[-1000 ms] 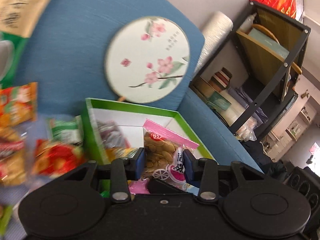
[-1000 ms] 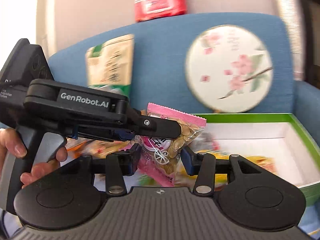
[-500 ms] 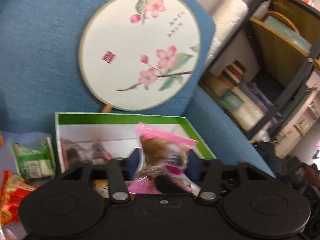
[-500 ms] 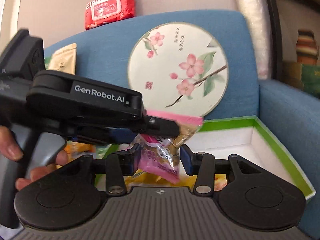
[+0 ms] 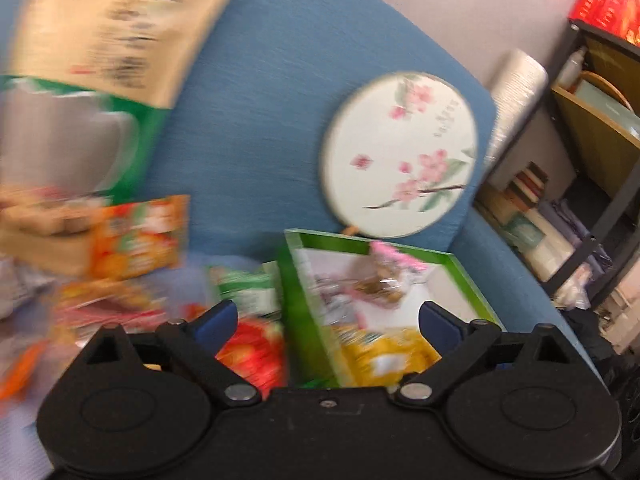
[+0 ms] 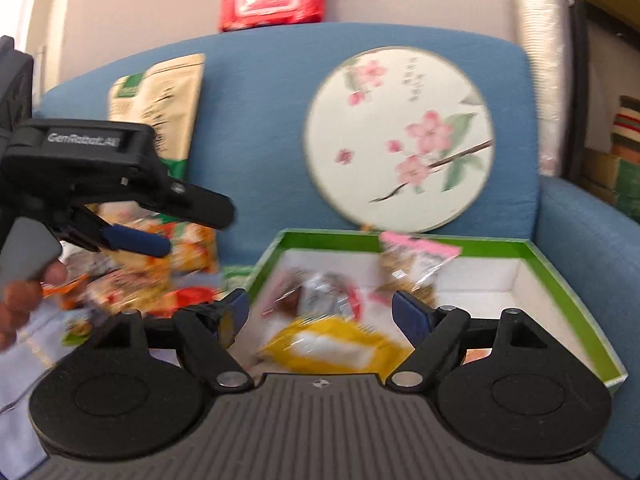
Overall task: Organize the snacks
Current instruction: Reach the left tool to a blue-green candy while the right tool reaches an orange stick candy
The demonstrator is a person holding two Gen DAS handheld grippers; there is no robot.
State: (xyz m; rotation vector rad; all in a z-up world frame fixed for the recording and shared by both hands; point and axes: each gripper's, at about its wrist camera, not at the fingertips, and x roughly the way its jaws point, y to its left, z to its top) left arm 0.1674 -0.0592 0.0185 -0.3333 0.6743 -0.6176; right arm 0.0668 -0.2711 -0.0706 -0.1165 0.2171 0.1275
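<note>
Now that both grippers have let go, the left gripper (image 5: 326, 318) and right gripper (image 6: 320, 308) are still spreading their jaws, with nothing between them. Beyond them the pink-topped snack bag (image 6: 414, 266) (blurred, apparently leaning) sits inside the green box (image 6: 560, 276), so that item is stowed. Loose snacks (image 6: 160, 264) wait left, before the sofa back (image 6: 260, 120).
</note>
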